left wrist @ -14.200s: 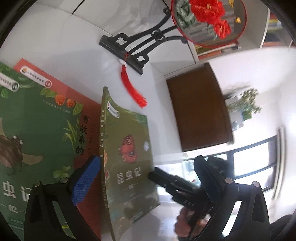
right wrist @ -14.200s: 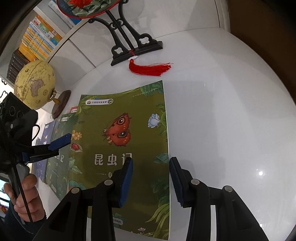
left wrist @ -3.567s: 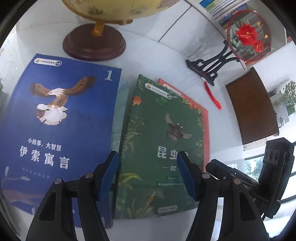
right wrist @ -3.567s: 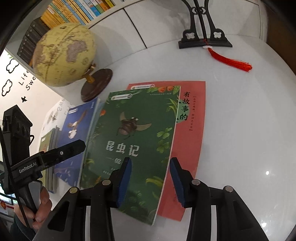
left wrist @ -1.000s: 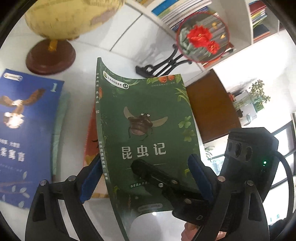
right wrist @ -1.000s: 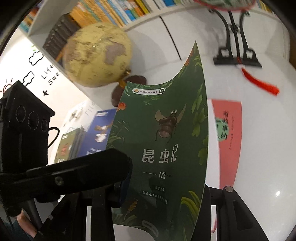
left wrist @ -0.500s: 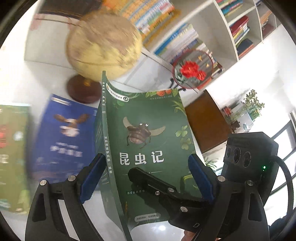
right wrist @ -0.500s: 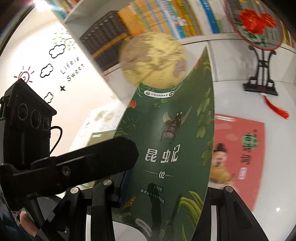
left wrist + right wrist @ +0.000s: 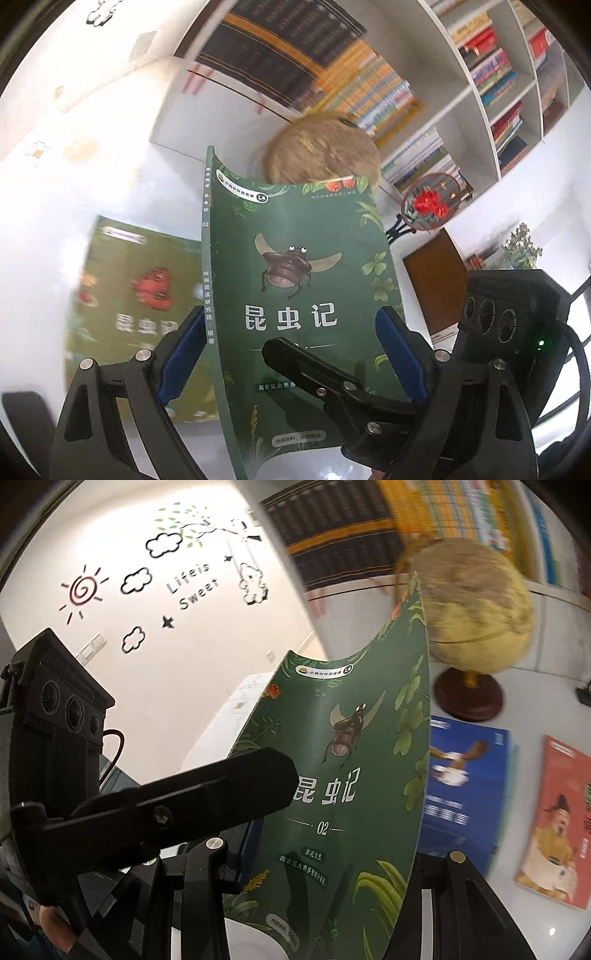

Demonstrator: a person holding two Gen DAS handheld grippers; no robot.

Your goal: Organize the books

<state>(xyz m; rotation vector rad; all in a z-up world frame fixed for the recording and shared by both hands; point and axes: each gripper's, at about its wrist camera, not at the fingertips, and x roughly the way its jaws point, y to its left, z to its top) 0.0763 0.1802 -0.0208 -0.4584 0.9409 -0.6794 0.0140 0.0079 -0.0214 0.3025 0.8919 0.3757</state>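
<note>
- Between the two claws: a green beetle book [image 9: 295, 280] held upright above the white surface [image 9: 517, 923], front cover facing both cameras, page block bowed into a curve
- Right claw [image 9: 295, 354]: clamped on the lower part of the book; in the left wrist view one black finger [image 9: 332, 376] lies across the front cover below the title, the other finger hidden behind the book
- Left claw [image 9: 291, 354]: blue pads [image 9: 402, 358] standing wide apart, one just beside the spine, the other at the opposite cover edge; contact between pads and book cannot be told
- Left claw in the right wrist view: one black finger [image 9: 177, 808] crossing in front of the lower left of the cover
- On the surface, left of the held book in the left wrist view: a second green book [image 9: 140, 295] lying flat, blurred
- On the surface, right of the held book in the right wrist view: a blue eagle book [image 9: 465, 775], then an orange-red book [image 9: 554, 823] further right, both flat
- Behind the held book: a yellow globe [image 9: 476, 605] on a dark round base
- Background: bookshelves [image 9: 480, 92] filled with books, a round red-flower fan [image 9: 430, 201] on a black stand
</note>
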